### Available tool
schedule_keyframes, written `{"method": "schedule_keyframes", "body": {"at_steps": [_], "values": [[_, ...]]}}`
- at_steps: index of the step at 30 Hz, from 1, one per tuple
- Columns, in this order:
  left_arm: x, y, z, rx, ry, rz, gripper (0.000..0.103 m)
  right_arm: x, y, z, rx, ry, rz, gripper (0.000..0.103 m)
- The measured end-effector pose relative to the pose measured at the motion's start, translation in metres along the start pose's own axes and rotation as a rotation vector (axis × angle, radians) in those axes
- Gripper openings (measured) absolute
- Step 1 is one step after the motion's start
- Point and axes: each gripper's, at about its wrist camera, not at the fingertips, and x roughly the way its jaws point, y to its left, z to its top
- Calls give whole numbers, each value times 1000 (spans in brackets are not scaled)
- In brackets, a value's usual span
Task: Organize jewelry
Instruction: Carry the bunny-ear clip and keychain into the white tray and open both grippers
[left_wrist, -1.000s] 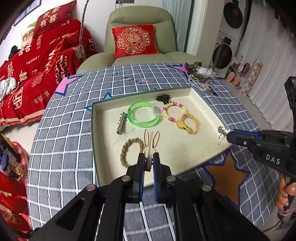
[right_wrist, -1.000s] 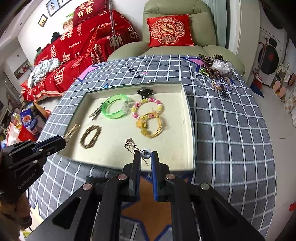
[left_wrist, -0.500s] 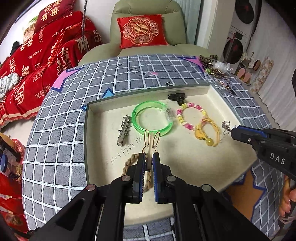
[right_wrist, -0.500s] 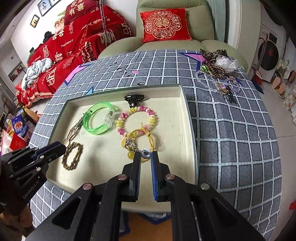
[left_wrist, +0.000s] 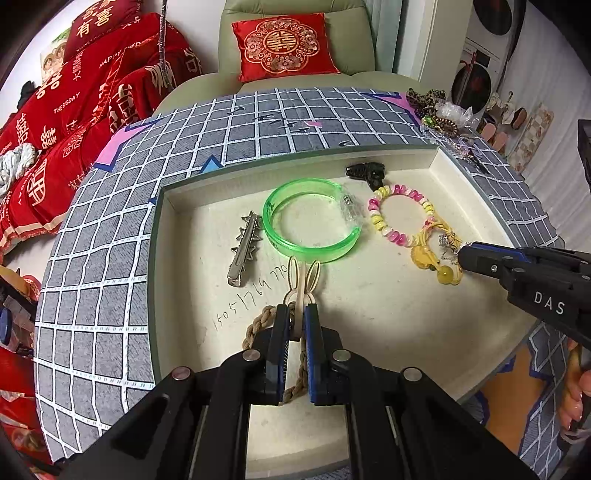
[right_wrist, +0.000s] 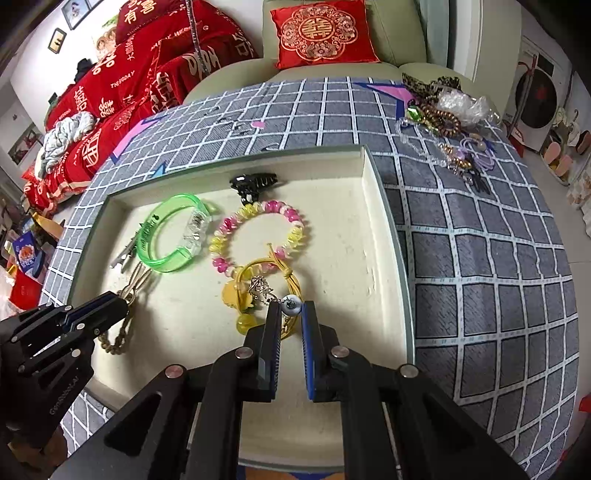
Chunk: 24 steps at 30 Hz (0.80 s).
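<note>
**Both tongs hold small pieces over the jewelry tray**

The left gripper (left_wrist: 296, 314) is closed on a gold rabbit-ear hair clip (left_wrist: 303, 275), held above the near-left part of the cream tray (left_wrist: 369, 332) — over a brown braided bracelet (left_wrist: 258, 325) lying on the tray floor. The right gripper (right_wrist: 287, 312) pinches a small silver charm (right_wrist: 263, 287) with a pale round bead, just above a yellow cord bracelet (right_wrist: 258, 269) at the tray's near middle.

Farther in lie a pink-and-yellow bead bracelet (right_wrist: 258, 236), touching the yellow one, a green plastic bangle (left_wrist: 310, 221) to its left, a silver star hair clip (left_wrist: 244, 247) left of the bangle, and a black claw clip (right_wrist: 253, 184) near the far wall. Handwritten digits mark the tray floor beside the silver clip.

The tray sits on a grey checked tablecloth (right_wrist: 480, 258) — at its far right corner rests a heap of jewelry (right_wrist: 447, 125).
</note>
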Motion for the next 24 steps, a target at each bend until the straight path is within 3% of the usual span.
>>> {"method": "schedule_keyframes", "body": {"at_steps": [12,13,15,16,17,24], "values": [[1,-5,0,27,5,61,16,7,-2,1,27,20,6,13],[-1,-5,0,23,3,65,16,6,-3,2,34,23,15,17],[-5,-3,0,13,-11,63,16,4,-7,2,54,17,39,35],[-7,-2,0,8,-16,61,16,1,-8,2,67,10,50,53],[-9,0,0,1,-21,56,16,-3,-10,2,77,2,61,60],[-22,4,-1,-23,-42,55,16,-38,-17,-2,114,-65,102,60]]}}
